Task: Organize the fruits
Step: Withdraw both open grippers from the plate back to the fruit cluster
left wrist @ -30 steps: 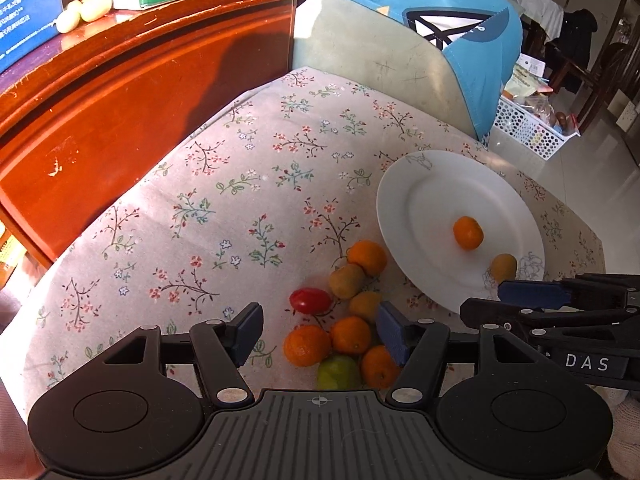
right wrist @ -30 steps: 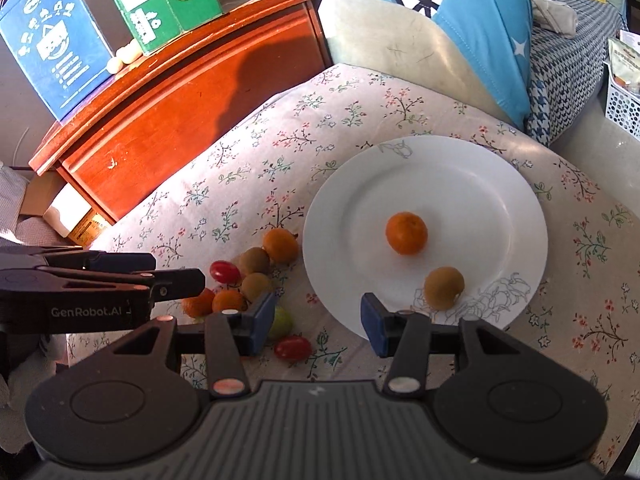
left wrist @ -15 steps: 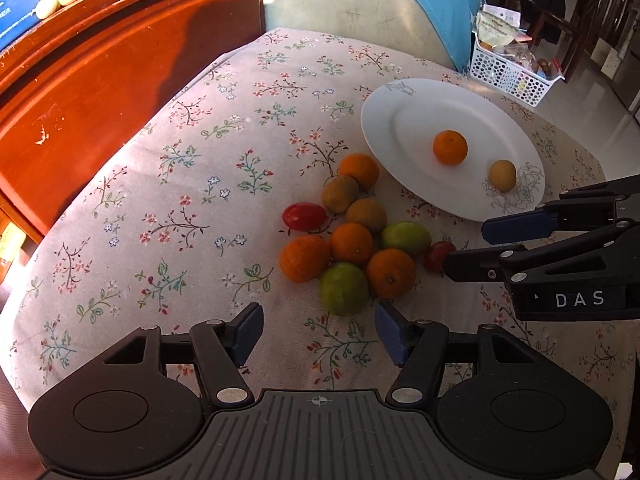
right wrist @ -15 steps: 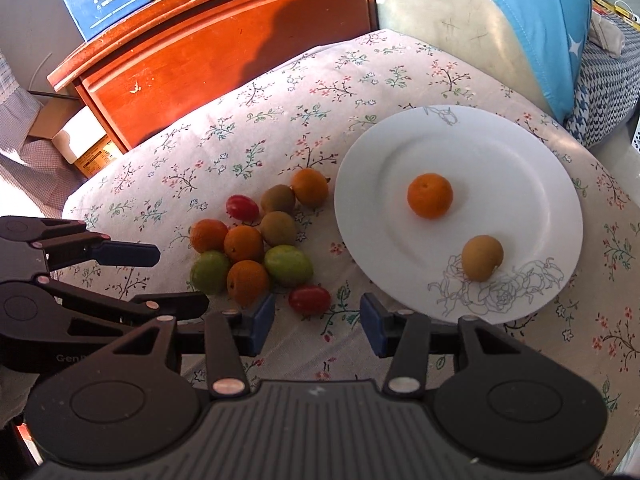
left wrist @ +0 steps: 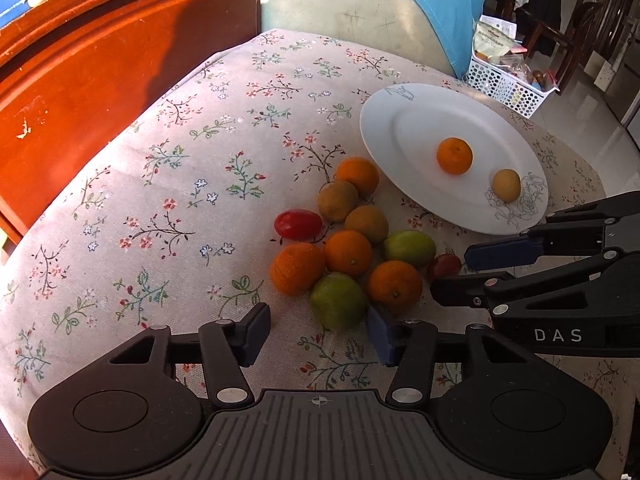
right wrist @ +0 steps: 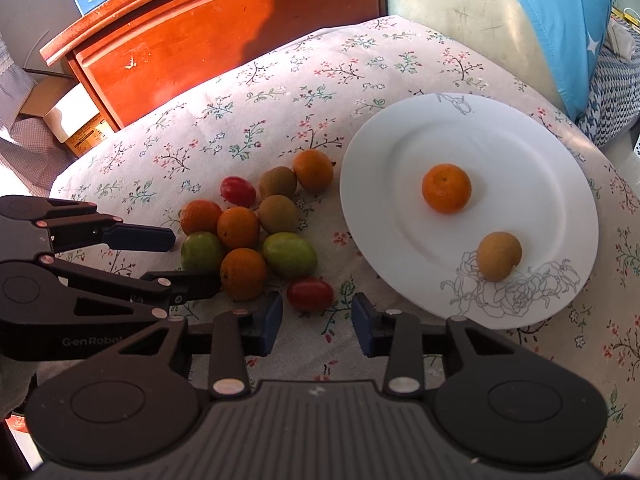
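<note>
So the fruit is mostly in one tight pile (right wrist: 256,232) on the floral tablecloth (left wrist: 180,168), just left of the white plate (right wrist: 400,152). In the pile I count four small oranges, two brownish kiwi-looking ones, two green fruits and a red cherry tomato (right wrist: 238,191) at the far edge, all touching or nearly so. A second cherry tomato (right wrist: 310,294) sits a bit apart on the near side, between the pile and the plate rim. On the plate itself there's one orange (right wrist: 446,188) near the middle and one brown kiwi-like fruit (right wrist: 499,256) right by the rose drawing on the rim, well apart from each other.

The right gripper (right wrist: 316,322) is angled down with its blue pads either side of that loose tomato's near edge. Its jaws are closing, but nothing is pinched yet; the tomato sits just ahead of the tips, with cloth showing between the pads.

The left gripper (left wrist: 318,332) is over the near-left side of the pile, jaws also closing, not gripping anything. One green fruit (left wrist: 339,301) is just ahead of its right pad, and only tablecloth lies between the pads.

Behind the table there's a reddish wooden cabinet (left wrist: 100,60), a chair with a blue cloth over it (right wrist: 560,20), and a white basket (left wrist: 504,88) off to the right.
</note>
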Available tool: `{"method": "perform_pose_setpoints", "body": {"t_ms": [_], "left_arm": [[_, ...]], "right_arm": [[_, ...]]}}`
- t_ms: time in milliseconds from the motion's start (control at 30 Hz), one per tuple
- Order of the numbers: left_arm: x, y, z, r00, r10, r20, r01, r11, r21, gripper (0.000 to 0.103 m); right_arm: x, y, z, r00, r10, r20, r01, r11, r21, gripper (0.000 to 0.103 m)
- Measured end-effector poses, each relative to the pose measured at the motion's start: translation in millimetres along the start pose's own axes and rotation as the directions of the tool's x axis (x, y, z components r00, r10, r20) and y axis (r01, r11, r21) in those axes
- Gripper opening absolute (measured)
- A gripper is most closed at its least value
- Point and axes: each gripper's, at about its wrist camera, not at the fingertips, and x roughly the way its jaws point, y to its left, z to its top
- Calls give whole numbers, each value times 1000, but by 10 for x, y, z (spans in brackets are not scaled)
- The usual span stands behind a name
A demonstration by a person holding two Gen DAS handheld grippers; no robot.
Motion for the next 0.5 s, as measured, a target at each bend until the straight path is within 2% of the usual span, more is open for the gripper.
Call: {"method": "perform_pose_setpoints", "body": {"t_ms": [500], "left_arm": [[47, -62, 12, 999, -3, 42, 2, 999, 36, 40]], "right_arm": [[21, 40, 9, 1000, -7, 7, 7, 1000, -15, 29]]}}
